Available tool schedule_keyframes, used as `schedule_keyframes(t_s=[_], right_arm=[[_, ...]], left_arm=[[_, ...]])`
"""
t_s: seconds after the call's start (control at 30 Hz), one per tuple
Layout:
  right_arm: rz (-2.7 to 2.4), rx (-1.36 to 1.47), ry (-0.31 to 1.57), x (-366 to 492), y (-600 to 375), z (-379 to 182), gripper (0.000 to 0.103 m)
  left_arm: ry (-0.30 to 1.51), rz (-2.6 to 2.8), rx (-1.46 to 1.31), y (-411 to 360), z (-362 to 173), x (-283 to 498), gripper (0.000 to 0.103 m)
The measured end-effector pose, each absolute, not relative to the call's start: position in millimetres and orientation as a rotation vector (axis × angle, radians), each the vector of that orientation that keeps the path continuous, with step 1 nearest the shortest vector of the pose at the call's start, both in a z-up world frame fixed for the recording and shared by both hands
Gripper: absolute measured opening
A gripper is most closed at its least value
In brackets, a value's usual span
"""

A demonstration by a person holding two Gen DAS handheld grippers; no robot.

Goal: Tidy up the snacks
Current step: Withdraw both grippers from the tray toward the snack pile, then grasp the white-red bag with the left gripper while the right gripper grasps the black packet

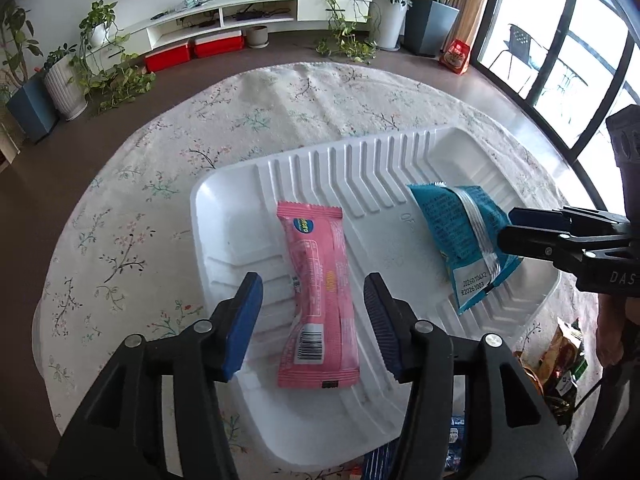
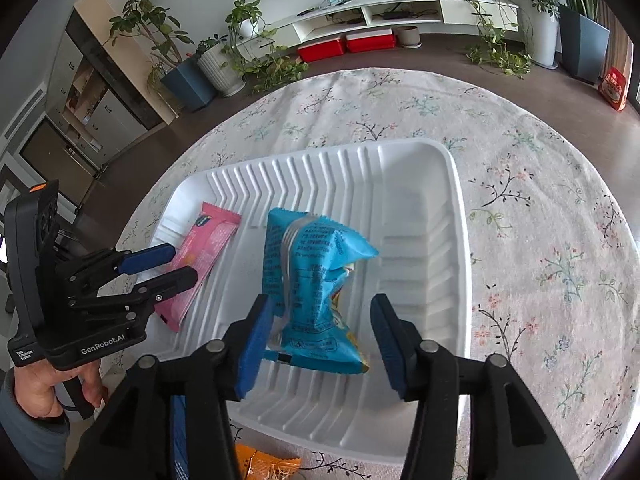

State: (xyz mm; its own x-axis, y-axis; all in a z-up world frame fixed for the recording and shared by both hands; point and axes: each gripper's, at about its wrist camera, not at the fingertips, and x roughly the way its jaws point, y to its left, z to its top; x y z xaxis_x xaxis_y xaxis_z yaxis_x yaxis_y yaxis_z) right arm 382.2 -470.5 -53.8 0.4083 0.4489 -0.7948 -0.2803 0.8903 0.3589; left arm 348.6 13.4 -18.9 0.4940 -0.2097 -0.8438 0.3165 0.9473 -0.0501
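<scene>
Both claws gape, gripping nothing: left gripper (image 1: 312, 320) straddles the pink bar (image 1: 318, 300) mid-frame in the tray (image 1: 224, 200); right gripper (image 2: 320, 340) brackets the blue bag (image 2: 312, 280), whose puffy film may slip, or the light tray could shift

We see a pink snack bar (image 1: 316, 300) and a blue packet (image 2: 312, 280) in a white tray (image 1: 224, 200), on a floral cloth (image 2: 520, 160).

A pink snack bar wrapper (image 1: 318, 300) and a crumpled blue snack packet (image 1: 460, 240) are lying apart in the ribbed white tray (image 1: 360, 168).
</scene>
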Motion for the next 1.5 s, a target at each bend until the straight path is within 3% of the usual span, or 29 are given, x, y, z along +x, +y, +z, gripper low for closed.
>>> schedule_keyframes(t_s=[0.07, 0.13, 0.2, 0.23, 0.37, 0.47, 0.63, 0.77, 0.93, 1.1, 1.37, 1.5], right_arm=[[0.452, 0.192, 1.037, 379.5, -478.0, -44.6, 0.062], [0.438, 0.225, 1.011, 375.3, -488.6, -33.5, 0.07], [0.43, 0.271, 0.978, 367.7, -500.2, -20.7, 0.076], [0.427, 0.302, 0.957, 361.3, -507.7, -14.0, 0.08], [0.426, 0.461, 0.871, 325.3, -537.7, 5.1, 0.101], [0.479, 0.527, 0.825, 287.5, -551.0, 12.8, 0.102], [0.497, 0.523, 0.79, 219.8, -558.4, 9.1, 0.102], [0.44, 0.496, 0.809, 175.3, -559.1, -8.6, 0.095], [0.395, 0.412, 0.841, 145.2, -541.6, -30.2, 0.092], [0.415, 0.278, 0.86, 136.2, -514.2, -43.9, 0.08], [0.492, 0.293, 0.912, 136.0, -505.8, -52.8, 0.078], [0.502, 0.297, 0.94, 137.8, -504.2, -57.5, 0.078]], left_arm=[[0.968, -0.314, 0.102, 21.5, -3.8, 339.9, 0.06], [0.923, -0.322, 0.075, 31.4, 13.3, 327.4, 0.072], [0.889, -0.346, 0.048, 40.3, 26.1, 312.5, 0.099], [0.867, -0.37, 0.02, 46.5, 32.8, 301.7, 0.103], [0.674, -0.378, -0.031, 67.5, 56.9, 247.9, 0.103], [0.772, -0.305, -0.045, 82.4, 58.2, 216.7, 0.103], [0.725, -0.309, -0.073, 103.8, 52.5, 153.7, 0.103], [0.729, -0.377, -0.024, 104.2, 38.1, 115.0, 0.103], [0.773, -0.446, 0.046, 83.7, 16.9, 69.6, 0.103], [0.756, -0.506, 0.141, 52.6, 2.5, 36.6, 0.103], [0.696, -0.73, 0.574, 31.7, 3.3, 64.0, 0.103], [0.752, -0.848, 0.754, 24.9, -10.4, 98.2, 0.103]])
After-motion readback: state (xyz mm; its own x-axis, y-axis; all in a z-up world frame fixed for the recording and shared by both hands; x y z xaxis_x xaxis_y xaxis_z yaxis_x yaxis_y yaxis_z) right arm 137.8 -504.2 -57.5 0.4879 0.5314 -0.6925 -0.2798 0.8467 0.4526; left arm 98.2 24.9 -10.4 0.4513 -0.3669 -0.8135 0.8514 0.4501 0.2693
